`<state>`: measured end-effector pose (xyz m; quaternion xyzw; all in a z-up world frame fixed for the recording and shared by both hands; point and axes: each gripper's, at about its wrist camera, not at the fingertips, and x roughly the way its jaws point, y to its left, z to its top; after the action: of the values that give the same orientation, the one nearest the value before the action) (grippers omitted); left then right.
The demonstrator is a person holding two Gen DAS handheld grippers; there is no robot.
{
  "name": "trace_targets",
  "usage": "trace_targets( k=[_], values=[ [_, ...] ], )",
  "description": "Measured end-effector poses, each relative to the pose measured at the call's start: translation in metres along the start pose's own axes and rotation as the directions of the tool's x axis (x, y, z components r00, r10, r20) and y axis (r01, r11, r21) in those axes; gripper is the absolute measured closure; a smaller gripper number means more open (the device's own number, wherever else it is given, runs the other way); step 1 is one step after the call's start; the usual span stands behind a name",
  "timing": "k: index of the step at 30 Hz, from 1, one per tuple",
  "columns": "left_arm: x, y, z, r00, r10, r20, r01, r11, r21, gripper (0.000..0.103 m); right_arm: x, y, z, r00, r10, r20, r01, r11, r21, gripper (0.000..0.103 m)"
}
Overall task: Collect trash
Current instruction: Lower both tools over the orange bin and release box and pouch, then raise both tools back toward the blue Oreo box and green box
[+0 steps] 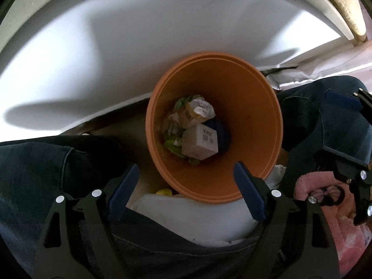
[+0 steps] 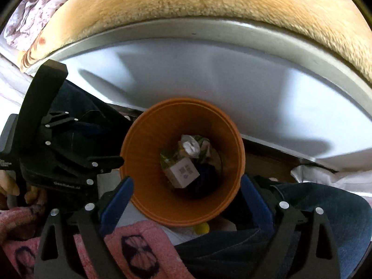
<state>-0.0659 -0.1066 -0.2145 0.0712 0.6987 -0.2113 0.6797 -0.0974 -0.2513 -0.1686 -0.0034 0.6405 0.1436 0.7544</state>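
An orange waste bin (image 1: 251, 121) stands on the floor against a white bed frame, seen from above in both views; it also shows in the right wrist view (image 2: 148, 162). Inside lie a white box with a QR code (image 1: 200, 143) (image 2: 182, 173), crumpled paper (image 1: 201, 109) (image 2: 191, 147), green wrappers and a dark item. My left gripper (image 1: 186, 188) is open and empty above the bin's near rim. My right gripper (image 2: 186, 205) is open and empty, also above the near rim. The right gripper's body shows at the right edge of the left wrist view (image 1: 353, 181).
The person's dark-jeaned legs (image 1: 46, 169) flank the bin. A pink towel (image 2: 139, 251) and a white bag (image 1: 190, 216) lie in front of the bin, with a small yellow thing (image 2: 202, 227) by its base. A tan fluffy blanket (image 2: 209, 2) covers the bed above.
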Motion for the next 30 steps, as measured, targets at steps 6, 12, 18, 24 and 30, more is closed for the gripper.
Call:
trace_targets(
  k=[6, 12, 18, 24, 30],
  values=[
    [-0.004, -0.002, 0.002, 1.0, 0.007, 0.012, -0.007, 1.0, 0.002, 0.021, -0.001, -0.003, 0.0, 1.0, 0.001, 0.003, -0.001, 1.0, 0.002, 0.011],
    [-0.005, -0.001, 0.001, 1.0, 0.0, 0.021, 0.0, 1.0, -0.006, 0.021, -0.003, -0.005, 0.0, 1.0, 0.004, 0.01, -0.004, 1.0, 0.0, 0.011],
    [-0.023, 0.002, 0.004, 0.998, -0.032, 0.052, 0.033, 0.999, -0.01, 0.021, -0.017, -0.006, 0.001, 0.999, 0.002, 0.043, -0.002, 1.0, -0.004, 0.011],
    [-0.068, 0.001, 0.008, 0.988, -0.06, 0.144, 0.058, 0.998, 0.016, 0.021, -0.053, -0.005, 0.013, 0.99, 0.005, 0.138, -0.003, 1.0, -0.013, 0.011],
    [-0.136, 0.006, 0.016, 0.942, -0.093, 0.322, 0.082, 0.996, 0.046, 0.021, -0.102, 0.0, 0.025, 0.963, 0.004, 0.269, 0.006, 0.999, -0.035, 0.011]
  ],
)
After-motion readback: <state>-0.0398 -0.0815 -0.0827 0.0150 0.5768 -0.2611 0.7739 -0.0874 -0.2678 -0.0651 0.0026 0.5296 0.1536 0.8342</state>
